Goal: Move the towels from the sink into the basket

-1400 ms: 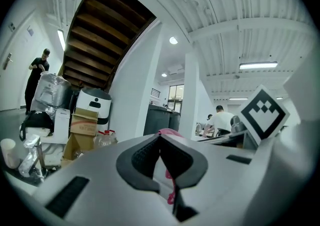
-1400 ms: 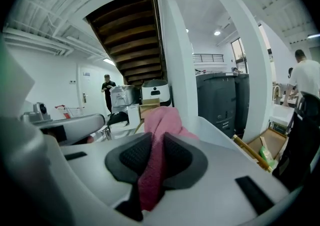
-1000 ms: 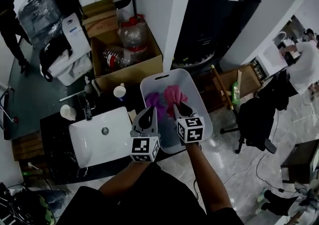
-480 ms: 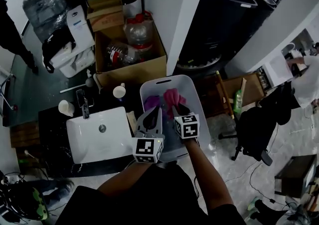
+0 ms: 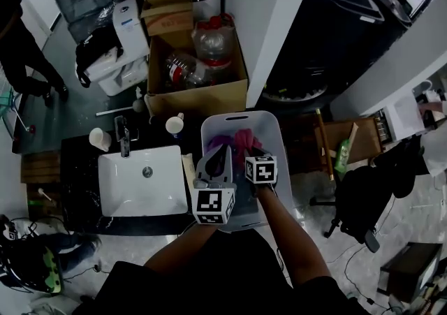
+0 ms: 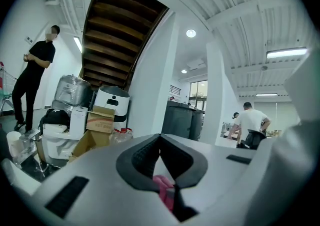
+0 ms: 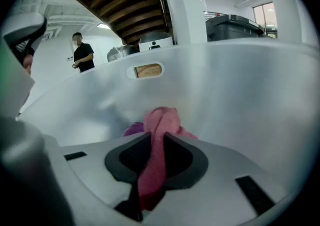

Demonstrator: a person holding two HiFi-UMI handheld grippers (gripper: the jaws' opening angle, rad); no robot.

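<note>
1. The right gripper (image 7: 156,142) has its jaws nearly together, pinching a fold of the pink towel (image 7: 161,120). The small gap left between them is only the thickness of the cloth.
2. It tilts down into the white basket (image 7: 225,94), so the towel is already inside the basket's walls beside a purple towel (image 7: 131,130). Letting go here should drop it cleanly.
3. The left gripper (image 6: 160,139) has its jaws shut tip to tip on nothing, with only a glimpse of pink behind them. It sits level at the basket's left rim, likely parked clear.
4. The sink (image 5: 119,191), on the counter (image 5: 77,195) left of the basket, looks bare of towels.
</note>
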